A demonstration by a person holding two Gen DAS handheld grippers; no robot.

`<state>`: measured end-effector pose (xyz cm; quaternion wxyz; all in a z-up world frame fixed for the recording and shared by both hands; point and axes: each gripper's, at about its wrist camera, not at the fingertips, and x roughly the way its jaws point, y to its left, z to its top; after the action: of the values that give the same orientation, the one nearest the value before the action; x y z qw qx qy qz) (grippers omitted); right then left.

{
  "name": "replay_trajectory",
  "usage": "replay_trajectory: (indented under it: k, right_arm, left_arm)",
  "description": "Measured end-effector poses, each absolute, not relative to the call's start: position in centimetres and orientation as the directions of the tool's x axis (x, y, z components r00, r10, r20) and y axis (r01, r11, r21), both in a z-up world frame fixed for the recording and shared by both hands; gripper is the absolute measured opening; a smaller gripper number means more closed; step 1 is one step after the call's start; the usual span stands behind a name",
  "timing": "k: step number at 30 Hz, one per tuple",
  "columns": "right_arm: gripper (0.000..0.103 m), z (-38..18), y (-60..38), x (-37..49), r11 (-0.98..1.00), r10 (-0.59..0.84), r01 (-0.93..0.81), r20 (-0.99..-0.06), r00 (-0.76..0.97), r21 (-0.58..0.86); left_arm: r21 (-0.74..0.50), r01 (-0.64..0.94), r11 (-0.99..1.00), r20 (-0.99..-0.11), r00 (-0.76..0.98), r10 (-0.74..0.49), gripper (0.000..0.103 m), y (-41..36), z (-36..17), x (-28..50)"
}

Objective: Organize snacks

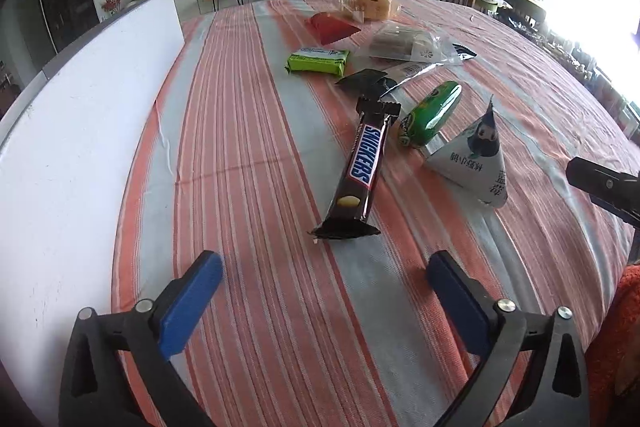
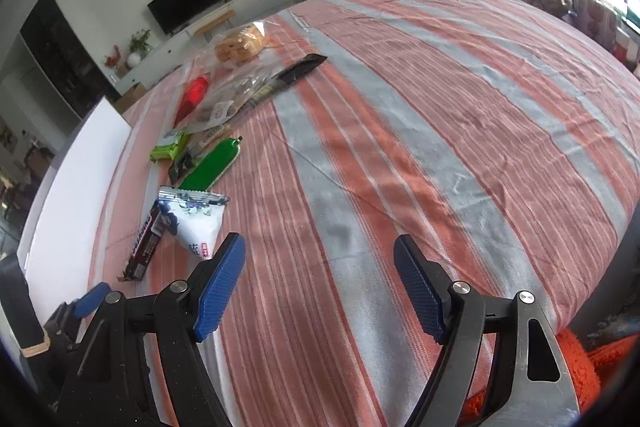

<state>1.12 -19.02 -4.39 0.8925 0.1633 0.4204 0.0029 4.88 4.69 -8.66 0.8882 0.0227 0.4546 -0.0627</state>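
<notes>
Snacks lie in a loose row on a striped cloth. A Snickers bar (image 1: 358, 169) (image 2: 143, 241) lies lengthwise just ahead of my left gripper (image 1: 324, 269), which stands wide open above bare cloth. Right of the bar sit a green sausage-shaped pack (image 1: 430, 113) (image 2: 212, 163) and a white pyramid pack (image 1: 474, 159) (image 2: 194, 221). Farther back lie a green wafer pack (image 1: 318, 61) (image 2: 170, 145), a red pack (image 1: 330, 26) (image 2: 193, 95), clear bags (image 1: 408, 45) and bagged bread (image 1: 366, 3) (image 2: 240, 45). My right gripper (image 2: 320, 257) is open over bare cloth, right of the pyramid pack.
A white board (image 1: 80, 131) (image 2: 76, 179) runs along the table's left side. The striped cloth (image 2: 460, 107) spreads wide to the right of the snacks. A person's orange sleeve (image 2: 580, 367) shows at the lower right. A TV, plants and an orange chair stand beyond the table.
</notes>
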Motion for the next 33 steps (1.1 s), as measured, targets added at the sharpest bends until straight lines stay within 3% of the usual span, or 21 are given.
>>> replay_trajectory:
  k: [7,10,14,17,19,21,24,28,33]
  right_arm:
    - [0.080,-4.3,-18.1,1.3,0.957,0.161,0.081,-0.746,0.647,0.277]
    - [0.080,-3.8,-16.4,2.4,0.951,0.271,-0.058,-0.729,0.628,0.304]
    - [0.079,-3.5,-13.1,4.8,0.941,0.335,-0.248,-0.737,0.587,0.230]
    - [0.079,-5.1,-11.4,6.9,0.911,0.383,-0.341,-0.784,0.488,0.232]
    - [0.079,-5.6,-11.7,7.6,0.934,0.319,-0.315,-0.794,0.517,0.170]
    - [0.079,-5.7,-13.5,8.4,0.980,0.182,-0.175,-0.800,0.572,0.098]
    - [0.079,-5.8,-16.9,8.5,0.989,0.136,-0.032,-0.776,0.616,0.147]
    - [0.079,-6.0,-18.2,8.2,0.985,0.126,0.013,-0.772,0.623,0.172]
    - [0.080,-6.2,-16.6,7.7,0.996,0.080,-0.021,-0.778,0.623,0.087]
  left_arm:
    - [-0.014,0.126,0.992,-0.804,0.588,-0.086,0.103,4.7,-8.6,4.7]
    - [-0.013,0.125,0.992,-0.802,0.591,-0.085,0.103,4.7,-8.7,4.7]
    - [-0.012,0.124,0.992,-0.801,0.592,-0.084,0.103,4.7,-8.6,4.6]
    - [-0.012,0.124,0.992,-0.801,0.592,-0.084,0.103,4.7,-8.6,4.7]
    - [-0.012,0.124,0.992,-0.801,0.592,-0.084,0.103,4.7,-8.6,4.7]
    - [-0.012,0.124,0.992,-0.801,0.592,-0.084,0.103,4.7,-8.7,4.7]
    - [-0.012,0.123,0.992,-0.801,0.593,-0.083,0.103,4.6,-8.6,4.7]
    - [-0.011,0.120,0.993,-0.801,0.594,-0.081,0.103,4.6,-8.6,4.7]
    - [-0.011,0.122,0.993,-0.800,0.594,-0.082,0.103,4.6,-8.6,4.7]
